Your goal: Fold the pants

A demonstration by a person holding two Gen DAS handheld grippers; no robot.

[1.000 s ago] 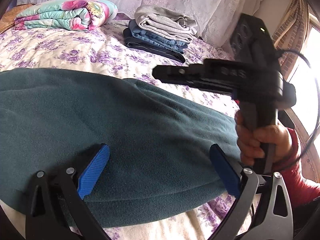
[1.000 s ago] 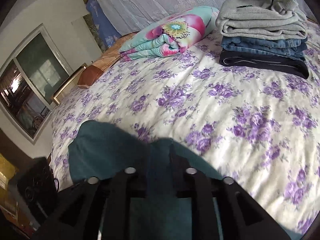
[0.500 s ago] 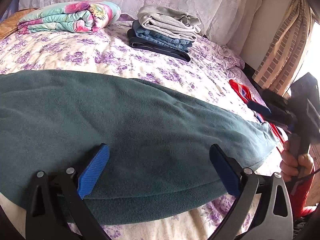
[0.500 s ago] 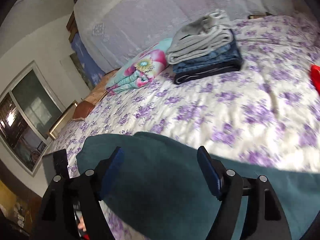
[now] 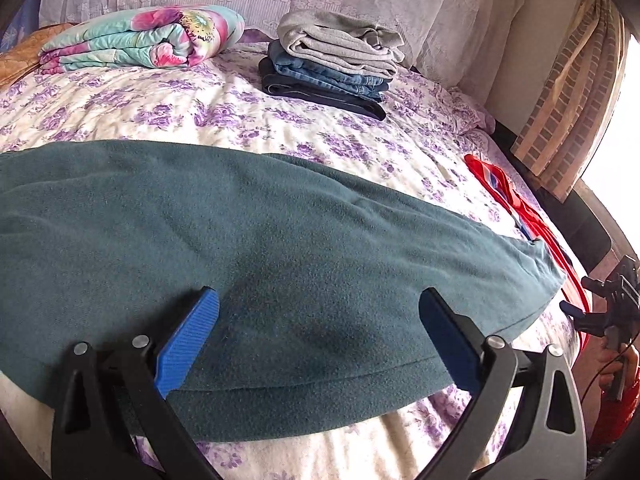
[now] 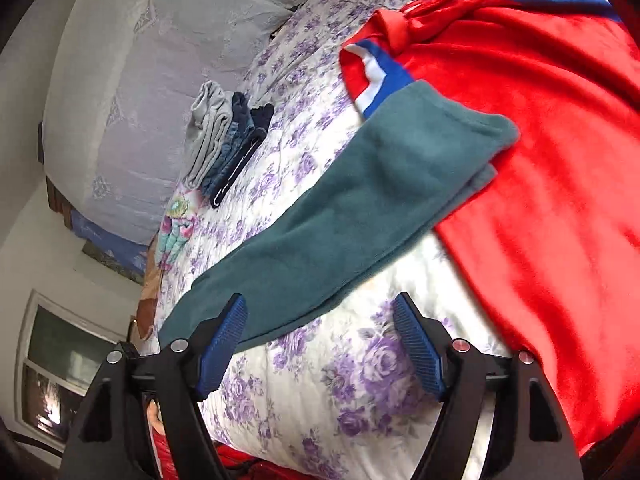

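Dark teal fleece pants (image 5: 260, 264) lie folded lengthwise across the flowered bed, legs stacked. In the right wrist view the pants (image 6: 360, 200) run from lower left to their cuff end, which overlaps a red garment (image 6: 552, 184). My left gripper (image 5: 318, 336) is open and empty, its blue pads over the near edge of the pants. My right gripper (image 6: 320, 344) is open and empty over bare bedsheet, just short of the leg end; it also shows small at the right edge of the left wrist view (image 5: 600, 312).
A stack of folded clothes (image 5: 332, 64) and a rolled floral quilt (image 5: 140, 40) sit at the back of the bed. The red garment (image 5: 516, 208) lies at the right edge. A curtain (image 5: 568, 92) hangs beyond.
My right gripper let go of the pants, opened, and swung away to the right, to the leg end by the red garment. My left gripper stayed open in place.
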